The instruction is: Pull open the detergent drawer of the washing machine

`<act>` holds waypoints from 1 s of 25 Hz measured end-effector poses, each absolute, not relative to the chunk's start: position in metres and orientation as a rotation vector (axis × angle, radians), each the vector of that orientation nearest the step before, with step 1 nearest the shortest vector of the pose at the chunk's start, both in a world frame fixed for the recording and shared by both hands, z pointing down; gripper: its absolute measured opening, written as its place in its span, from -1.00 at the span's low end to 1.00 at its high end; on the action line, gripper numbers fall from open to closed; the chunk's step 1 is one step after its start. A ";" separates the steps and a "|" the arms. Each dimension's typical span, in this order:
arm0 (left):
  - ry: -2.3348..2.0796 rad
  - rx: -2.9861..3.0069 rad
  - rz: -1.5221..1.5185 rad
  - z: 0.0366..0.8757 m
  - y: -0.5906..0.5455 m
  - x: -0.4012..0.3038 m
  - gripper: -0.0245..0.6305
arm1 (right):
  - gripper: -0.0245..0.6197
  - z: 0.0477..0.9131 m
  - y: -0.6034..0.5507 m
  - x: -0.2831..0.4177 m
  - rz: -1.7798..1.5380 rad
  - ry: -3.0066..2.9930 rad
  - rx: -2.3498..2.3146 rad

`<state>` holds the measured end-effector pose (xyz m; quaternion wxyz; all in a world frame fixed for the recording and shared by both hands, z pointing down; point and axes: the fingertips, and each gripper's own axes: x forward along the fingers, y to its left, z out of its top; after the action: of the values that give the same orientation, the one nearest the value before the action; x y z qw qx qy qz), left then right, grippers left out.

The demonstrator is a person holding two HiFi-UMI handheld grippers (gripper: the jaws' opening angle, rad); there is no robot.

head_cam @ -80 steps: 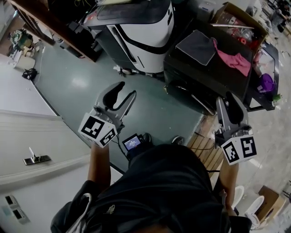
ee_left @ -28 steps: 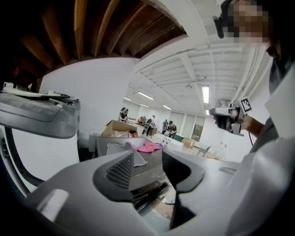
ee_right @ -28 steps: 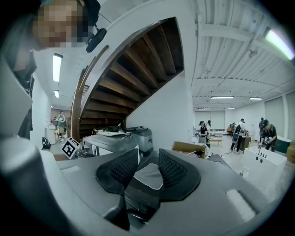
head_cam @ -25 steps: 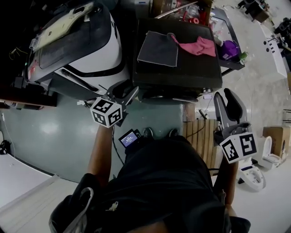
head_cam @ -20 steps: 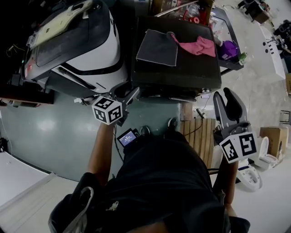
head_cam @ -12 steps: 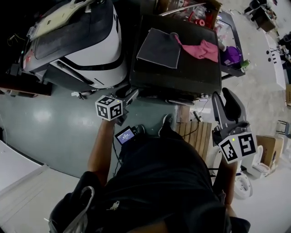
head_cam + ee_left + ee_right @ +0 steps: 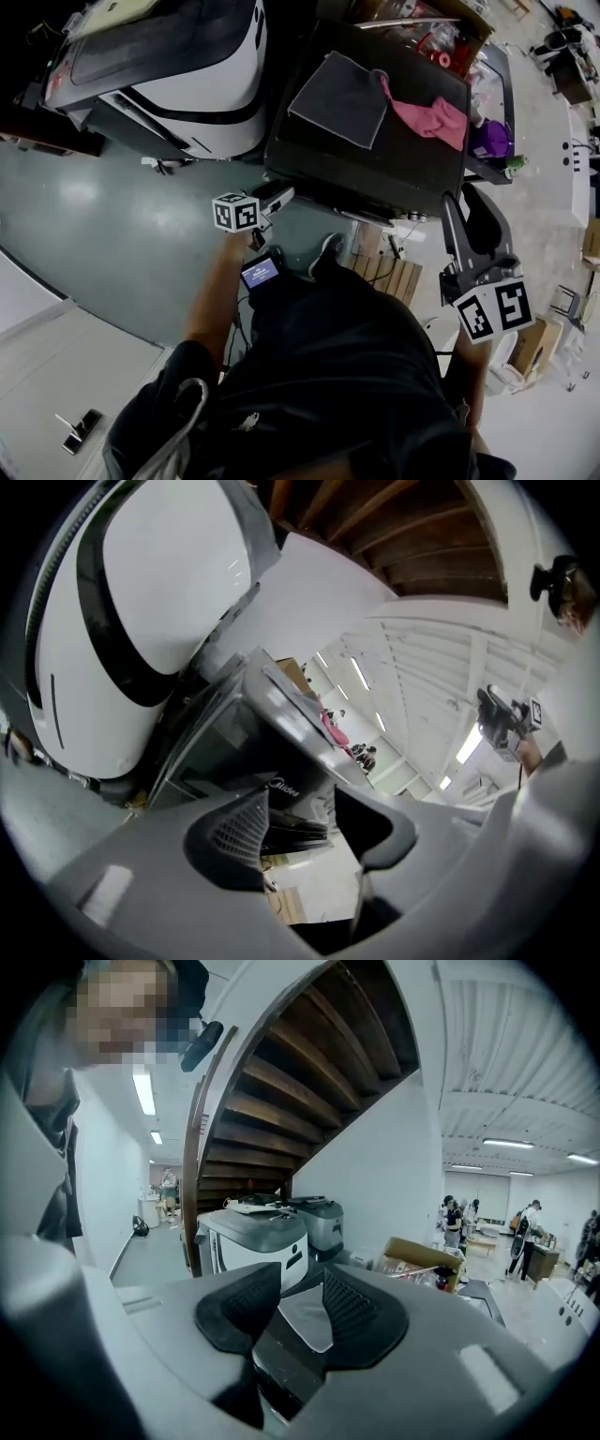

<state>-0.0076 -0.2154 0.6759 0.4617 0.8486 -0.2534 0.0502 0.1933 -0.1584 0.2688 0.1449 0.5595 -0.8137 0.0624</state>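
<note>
Detergent drawer [image 7: 208, 752], by my reading the dark panel at the top corner of the washing machine [image 7: 398, 173] front, sits just ahead of the left gripper [image 7: 305, 822]. Its jaws have just been opening and stand narrowly apart, with nothing between them. Best to square them to the panel's lip, close, then pull straight out. The drawer faces the person, long axis probably along the front's top edge. The right gripper [image 7: 302, 1305] is narrowly parted and empty.

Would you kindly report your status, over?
Left hand-held gripper just opening, empty, facing washing machine front. Right hand-held gripper open, held aside. Nothing in the way.
</note>
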 end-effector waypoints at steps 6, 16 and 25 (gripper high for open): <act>-0.605 2.032 0.106 0.727 -0.216 0.017 -0.03 | -0.55 0.284 -0.172 0.214 0.205 -2.316 1.560; -0.513 1.998 -0.269 0.731 -0.241 0.045 0.13 | -0.55 0.315 -0.183 0.238 0.262 -2.273 1.488; -0.511 1.642 -0.914 0.716 -0.257 0.025 0.43 | -0.55 0.343 -0.176 0.245 0.334 -2.228 1.437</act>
<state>0.0248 -0.2571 0.7164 0.5624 0.6971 -0.2171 -0.3881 0.2455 -0.1758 0.3434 0.2326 0.5230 -0.8109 0.1215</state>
